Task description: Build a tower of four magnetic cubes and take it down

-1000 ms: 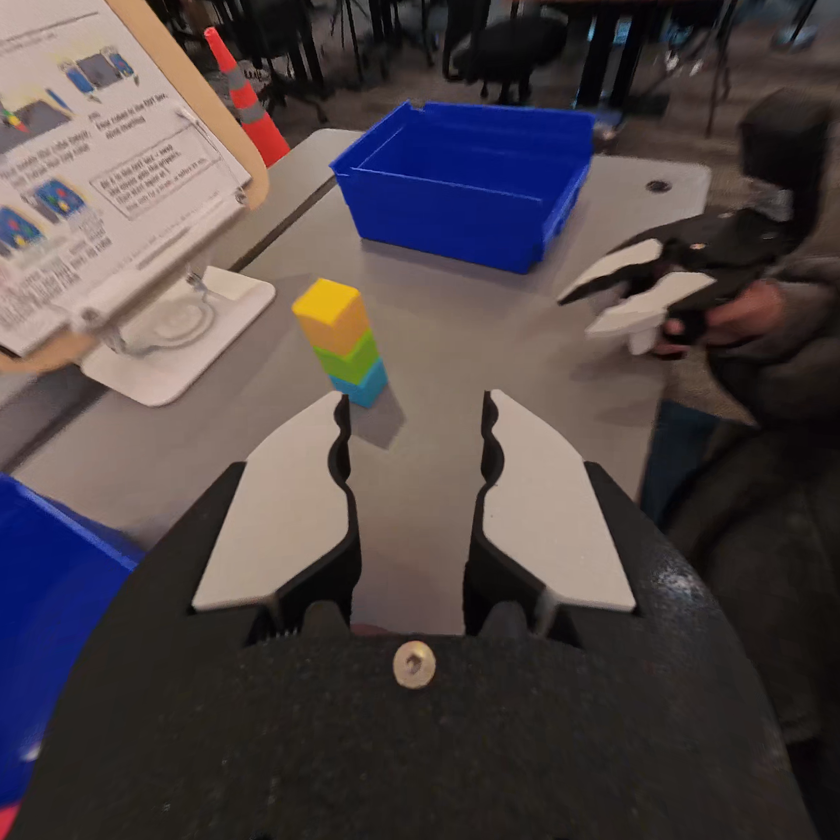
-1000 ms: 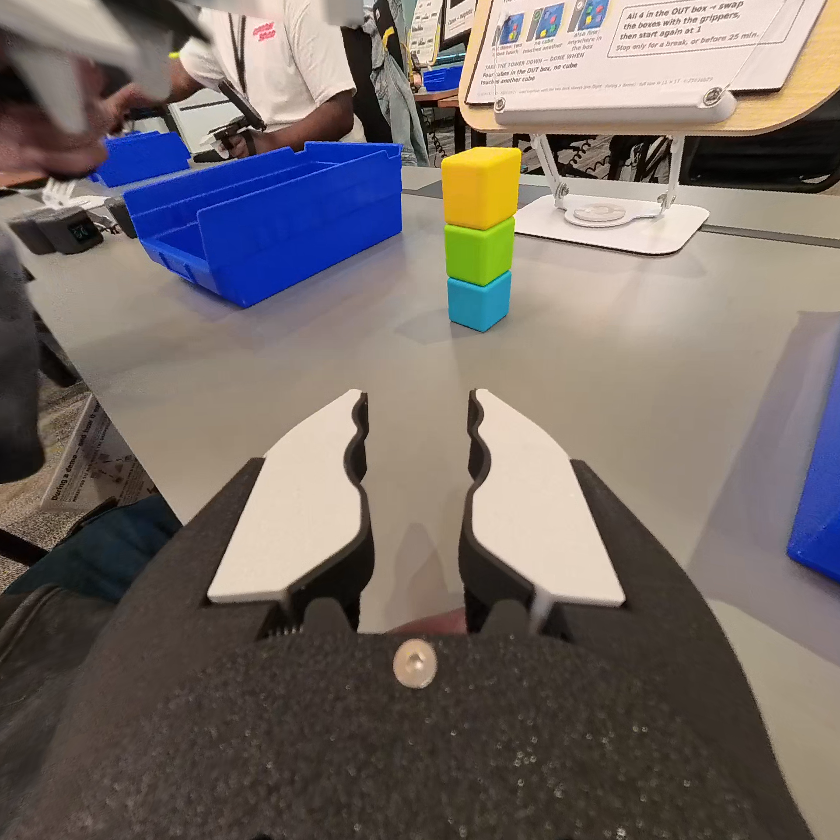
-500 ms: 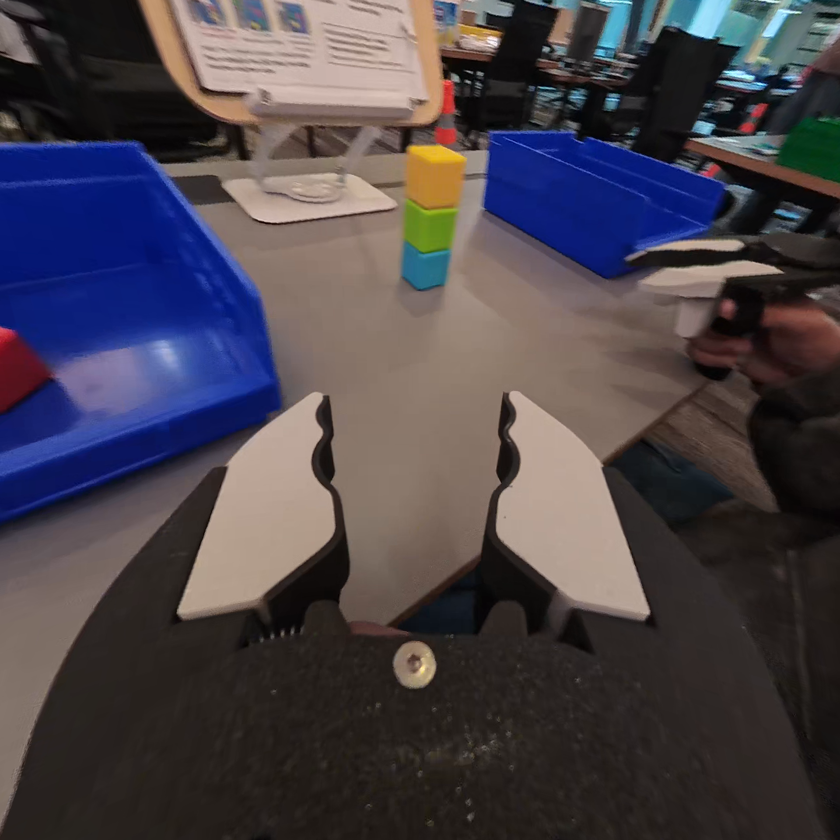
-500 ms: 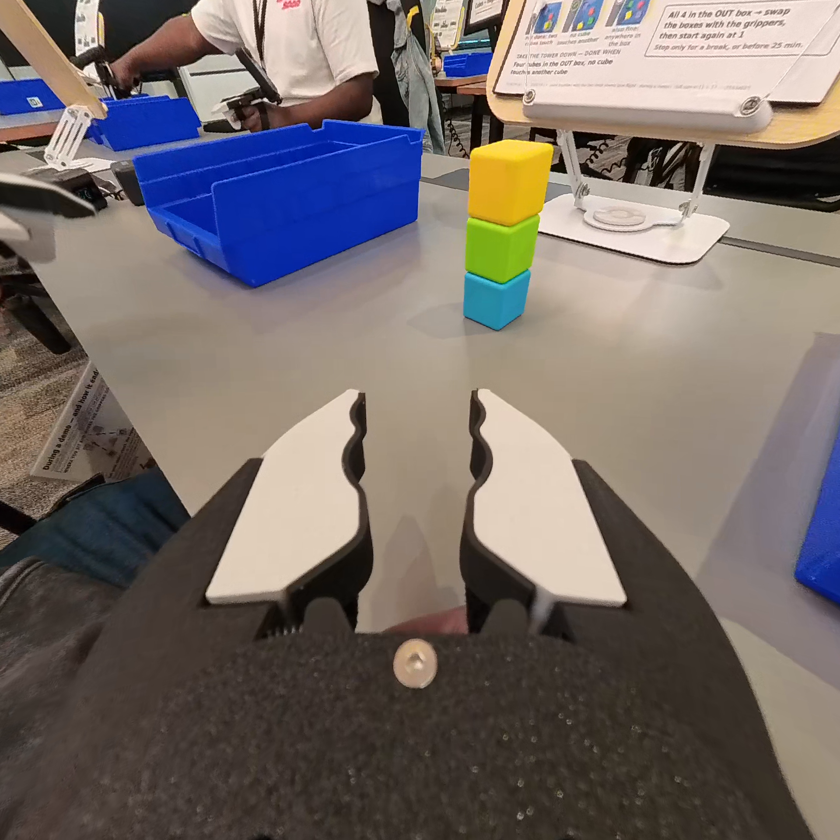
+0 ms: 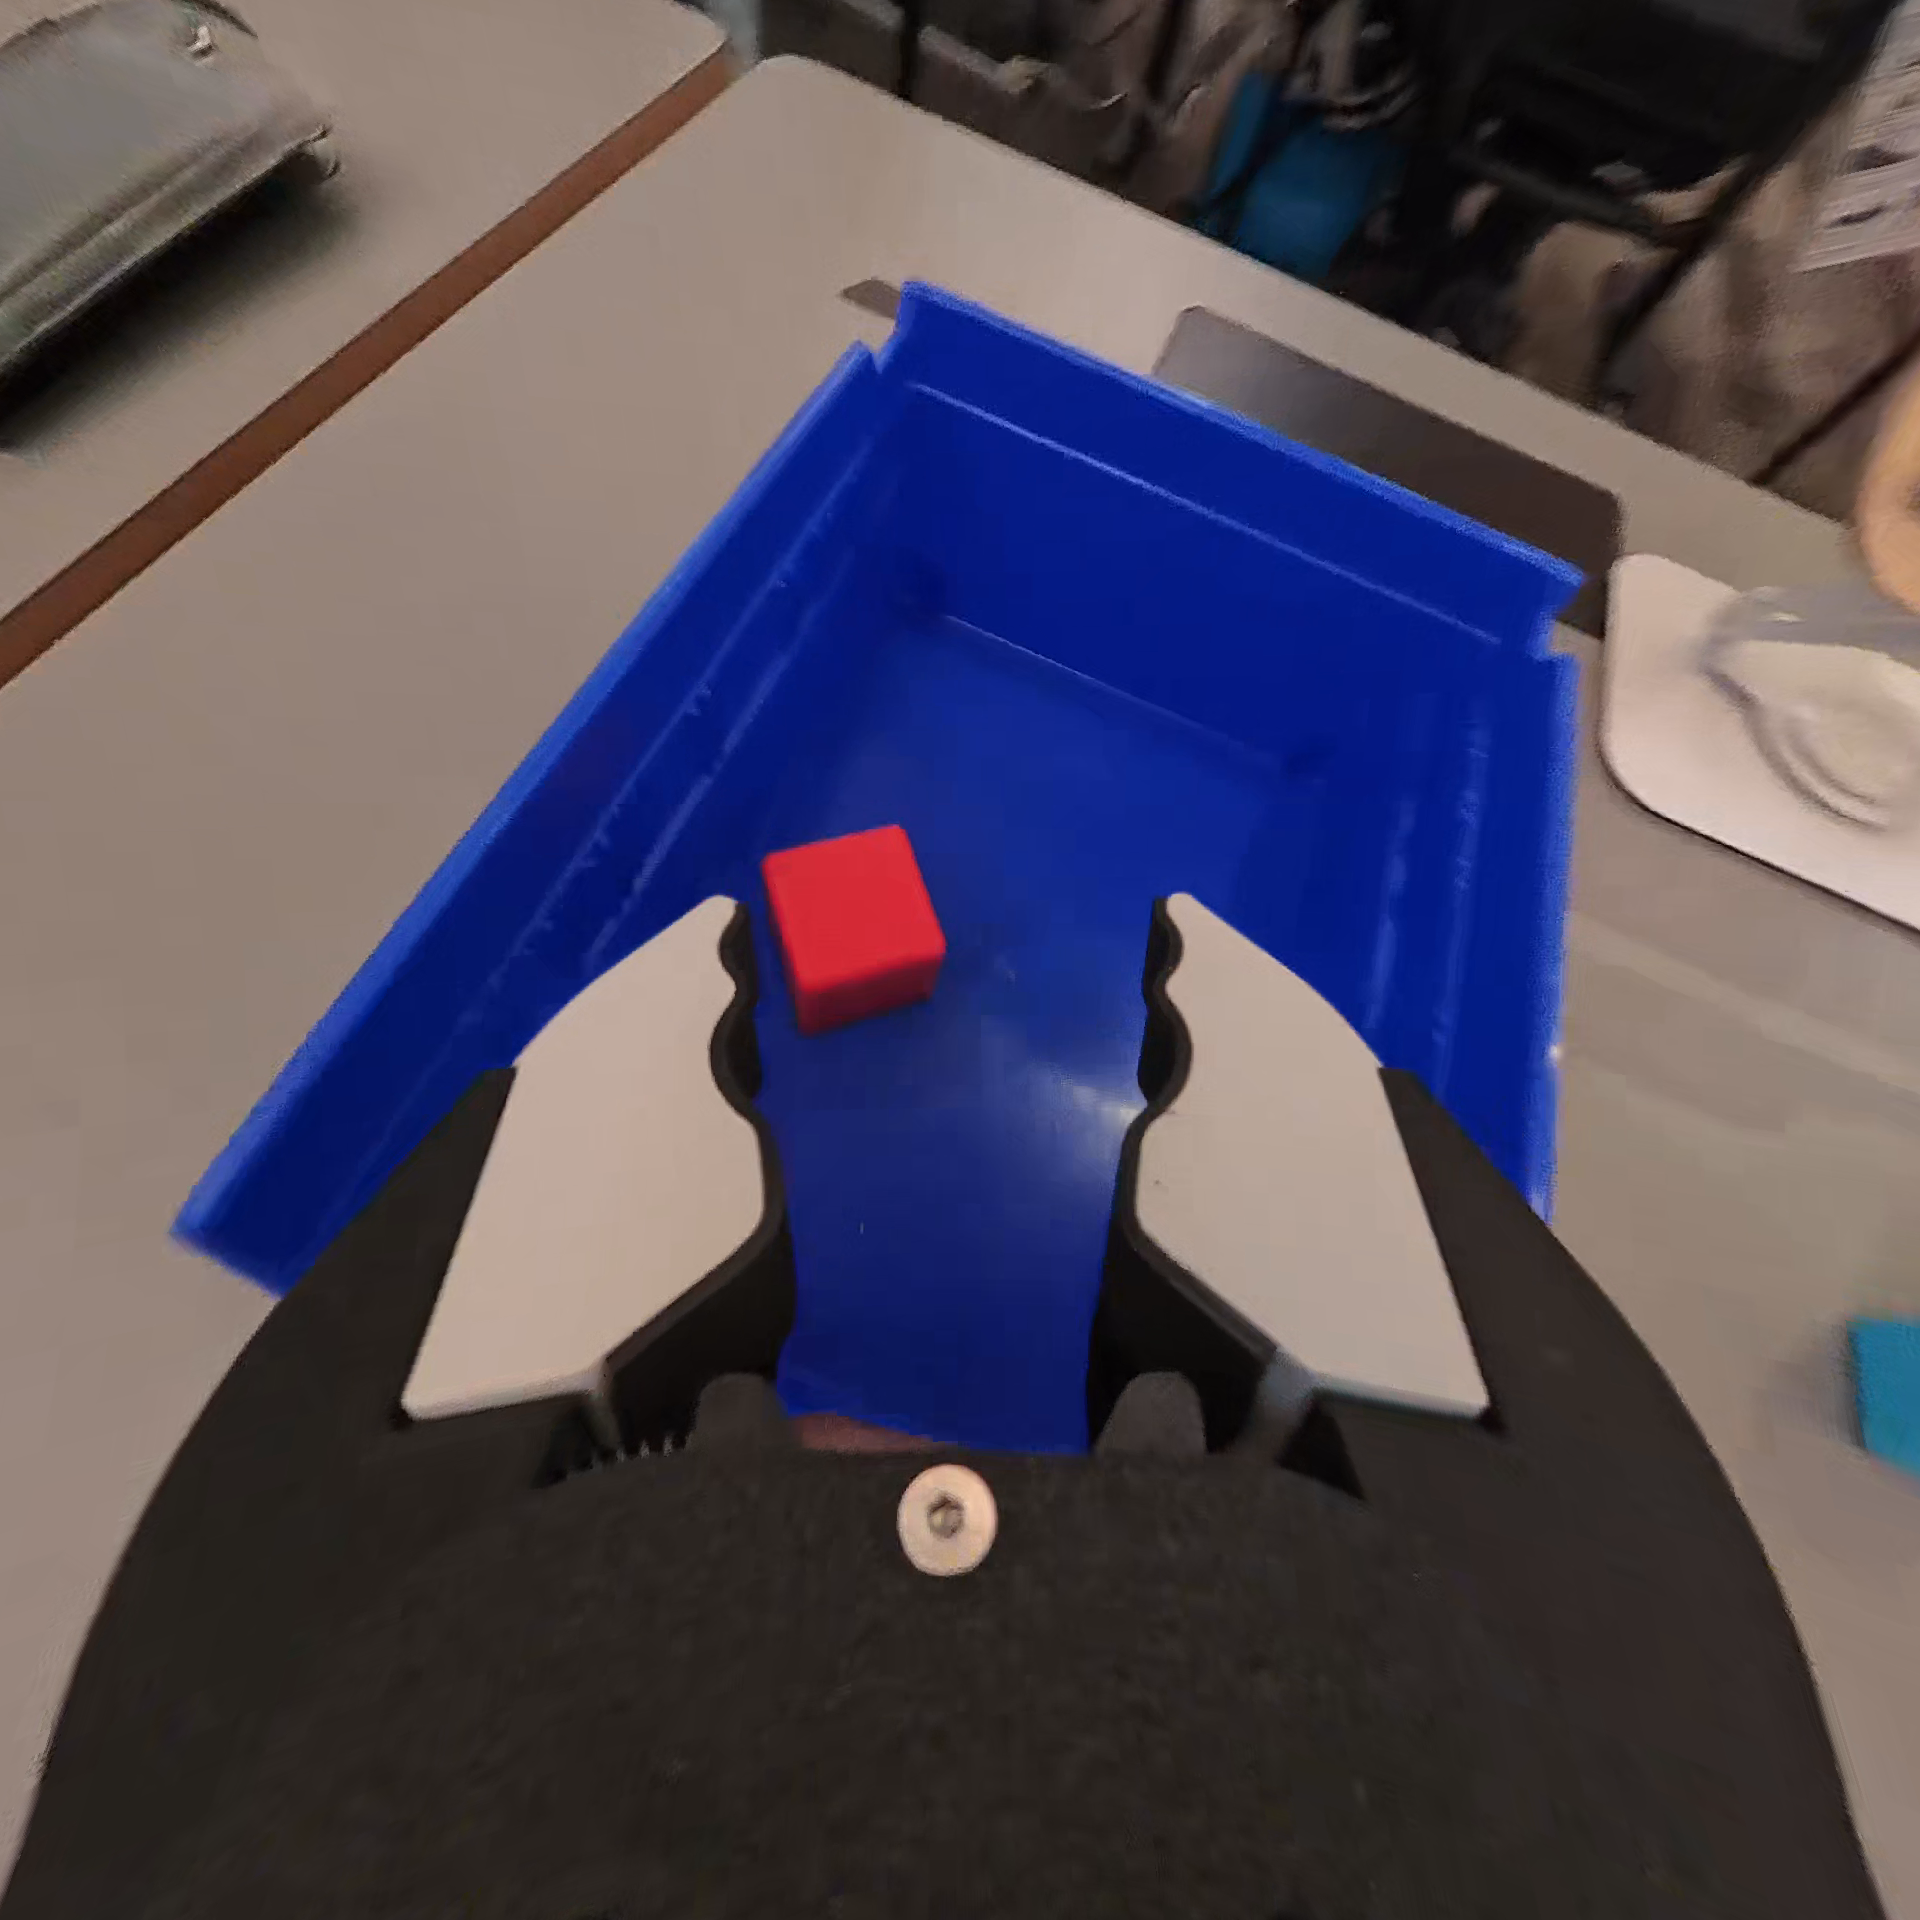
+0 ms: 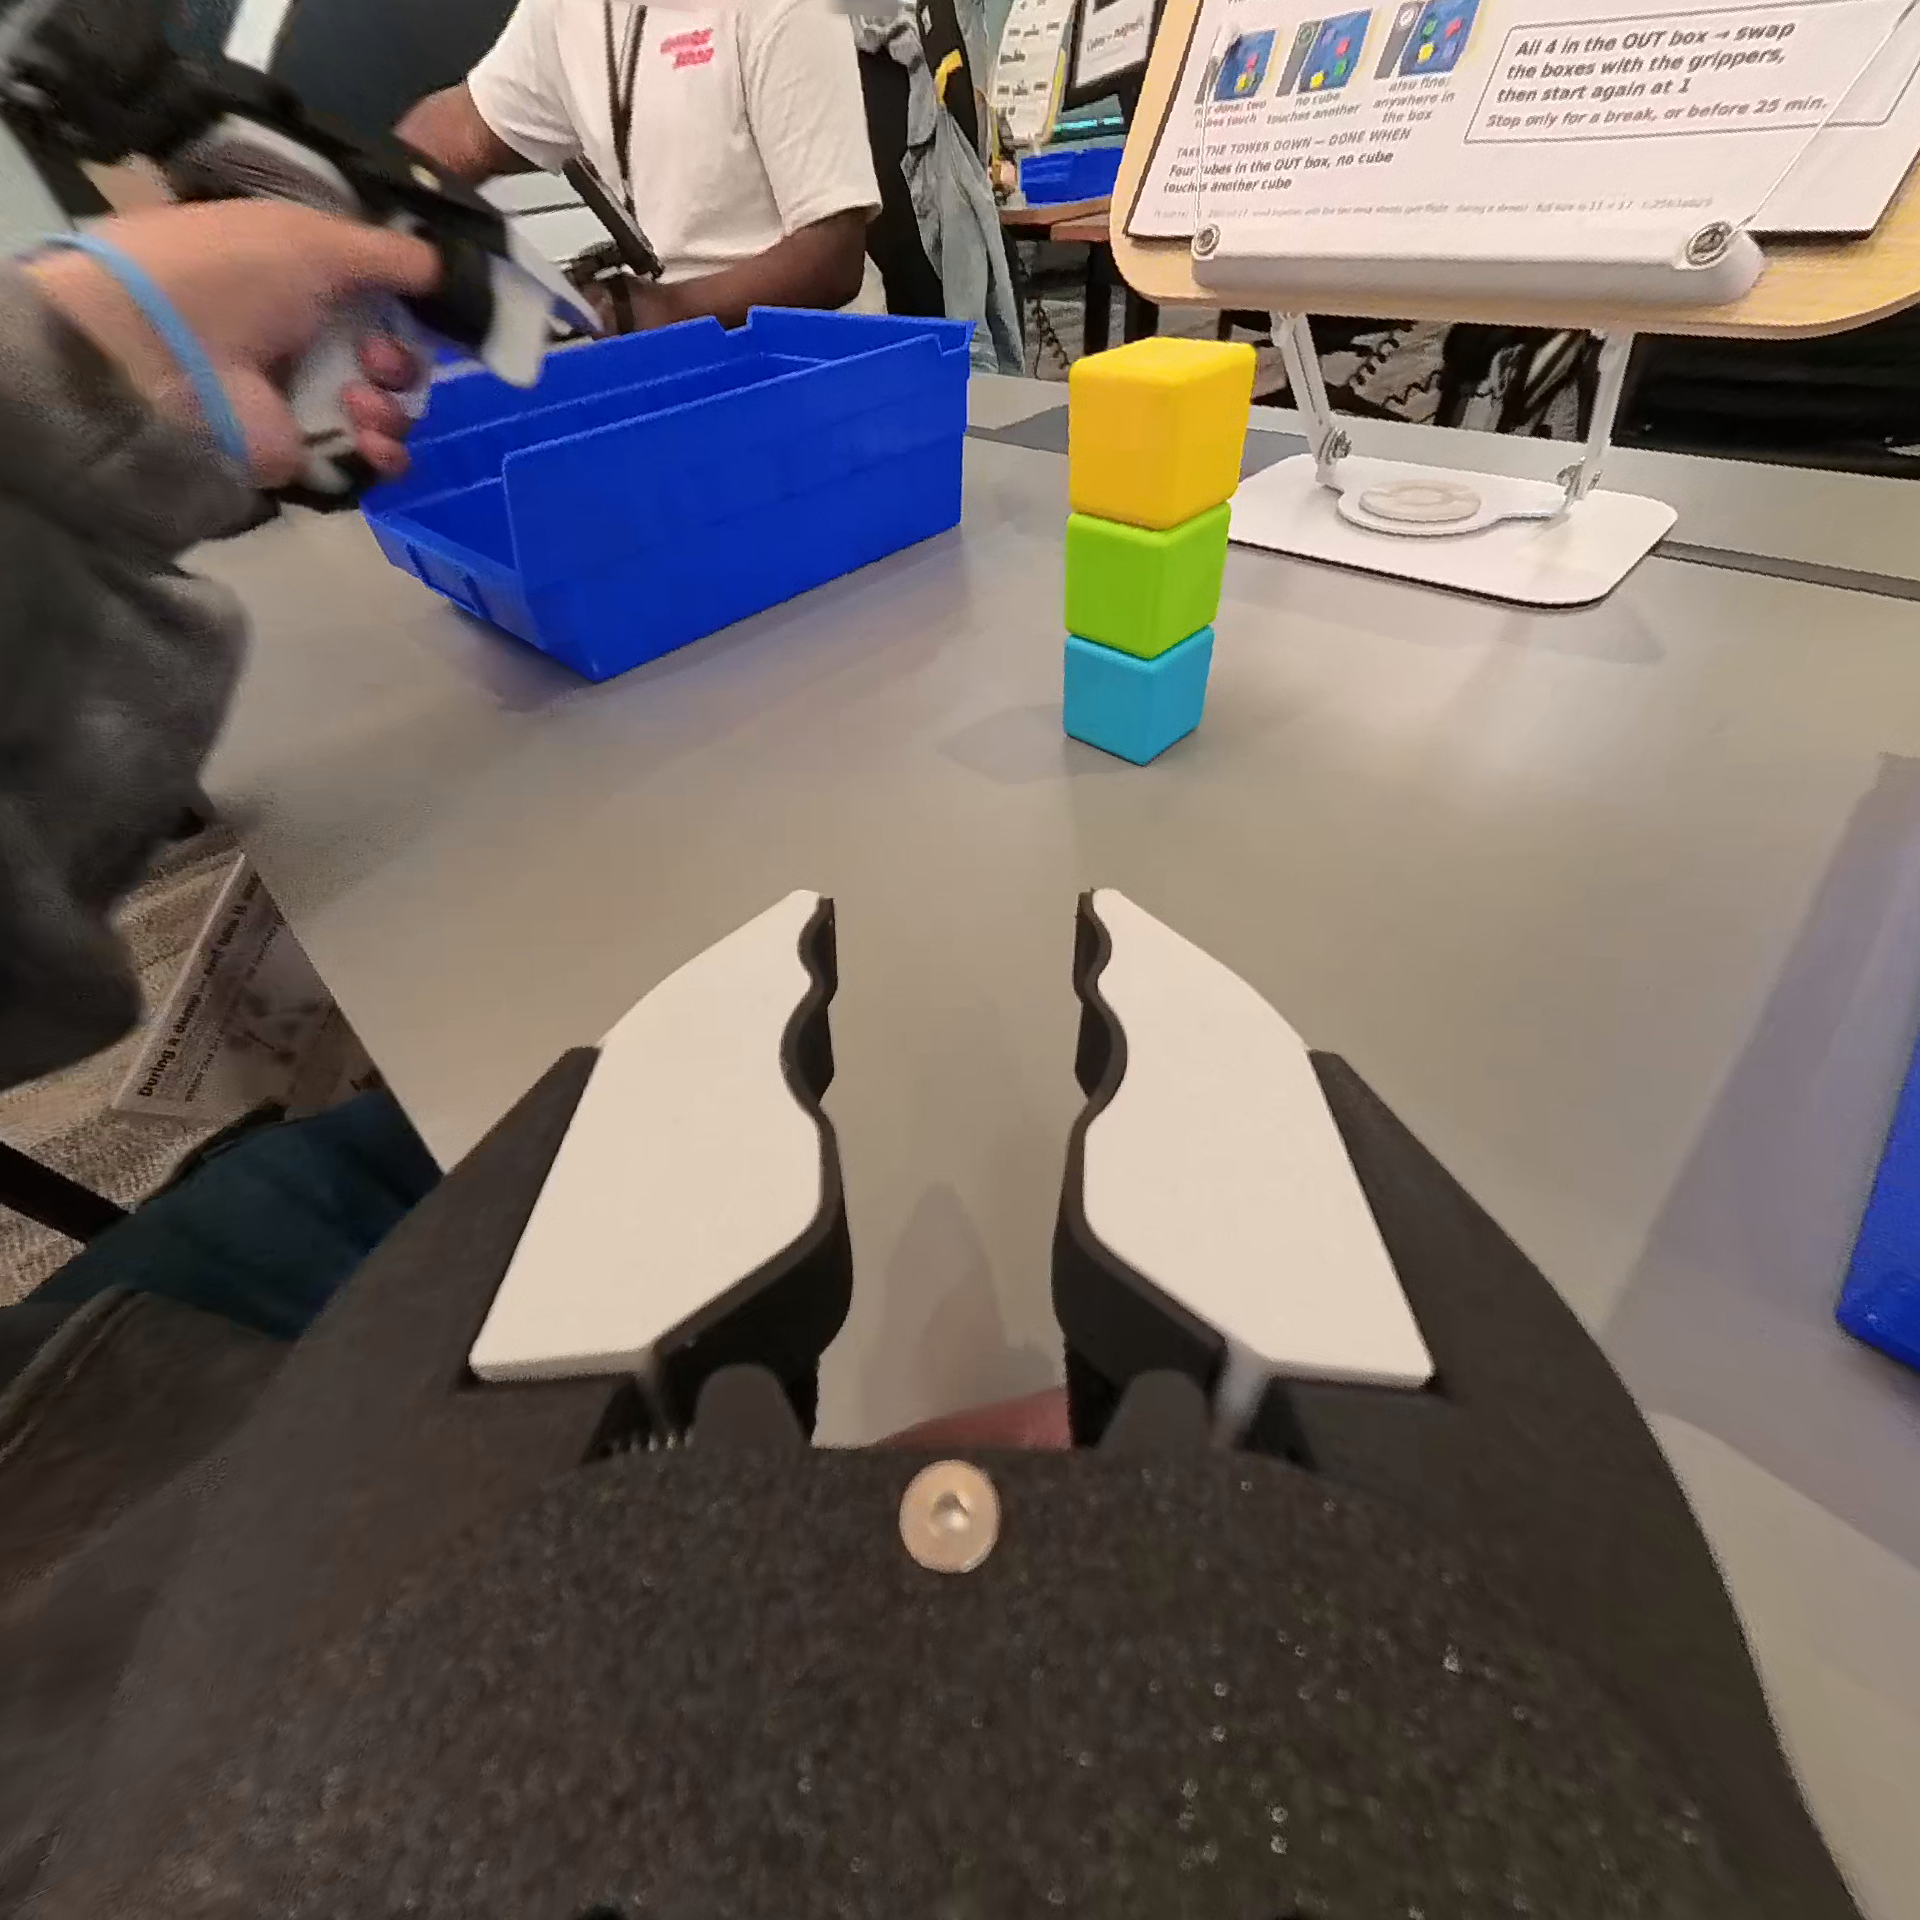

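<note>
Overhead, spread left tongs (image 5: 945, 914) frame red cube (image 5: 854, 927).

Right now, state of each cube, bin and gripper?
red cube: lying alone inside the blue bin, not gripped
yellow cube: top of the stack
green cube: middle of the stack
light blue cube: bottom, on the table
left gripper: open, empty, above the bin
right gripper: open, empty, short of the stack
</note>
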Available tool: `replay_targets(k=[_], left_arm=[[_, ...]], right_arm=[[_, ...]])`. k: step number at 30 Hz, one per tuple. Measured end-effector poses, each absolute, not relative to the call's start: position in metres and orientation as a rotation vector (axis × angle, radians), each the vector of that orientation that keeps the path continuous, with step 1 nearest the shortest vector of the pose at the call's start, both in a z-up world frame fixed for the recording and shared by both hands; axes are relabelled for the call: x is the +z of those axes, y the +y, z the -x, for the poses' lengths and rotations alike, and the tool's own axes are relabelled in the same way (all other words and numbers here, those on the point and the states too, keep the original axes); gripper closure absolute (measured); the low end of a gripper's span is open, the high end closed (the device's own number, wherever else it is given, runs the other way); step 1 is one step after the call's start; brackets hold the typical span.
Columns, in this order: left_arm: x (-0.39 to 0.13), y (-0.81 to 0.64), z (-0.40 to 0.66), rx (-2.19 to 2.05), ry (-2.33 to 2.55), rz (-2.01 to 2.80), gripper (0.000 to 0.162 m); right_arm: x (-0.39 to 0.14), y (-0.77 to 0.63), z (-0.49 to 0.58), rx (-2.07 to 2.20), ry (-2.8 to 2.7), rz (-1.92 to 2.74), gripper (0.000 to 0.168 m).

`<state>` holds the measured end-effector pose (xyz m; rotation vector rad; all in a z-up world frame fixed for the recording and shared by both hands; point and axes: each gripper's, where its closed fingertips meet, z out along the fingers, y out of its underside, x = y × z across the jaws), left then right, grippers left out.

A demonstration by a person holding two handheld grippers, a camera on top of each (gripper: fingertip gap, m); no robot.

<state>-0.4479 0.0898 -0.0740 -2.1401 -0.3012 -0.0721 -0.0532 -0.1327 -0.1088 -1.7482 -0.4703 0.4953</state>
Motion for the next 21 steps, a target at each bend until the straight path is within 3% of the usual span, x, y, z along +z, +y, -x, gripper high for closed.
replay_targets(k=[4,11,21], left_arm=[[-0.105,0.125,0.448,0.048,-0.388,2.282,0.084],[-0.144,0.128,0.473,0.393,-0.549,2.444,0.087],[-0.170,0.130,0.481,0.187,-0.658,2.562,0.093]], right_arm=[[-0.105,-0.136,0.051,0.511,-0.458,1.717,0.124],[-0.106,-0.139,0.053,0.506,-0.471,1.722,0.124],[-0.107,-0.138,0.053,0.520,-0.465,1.732,0.124]])
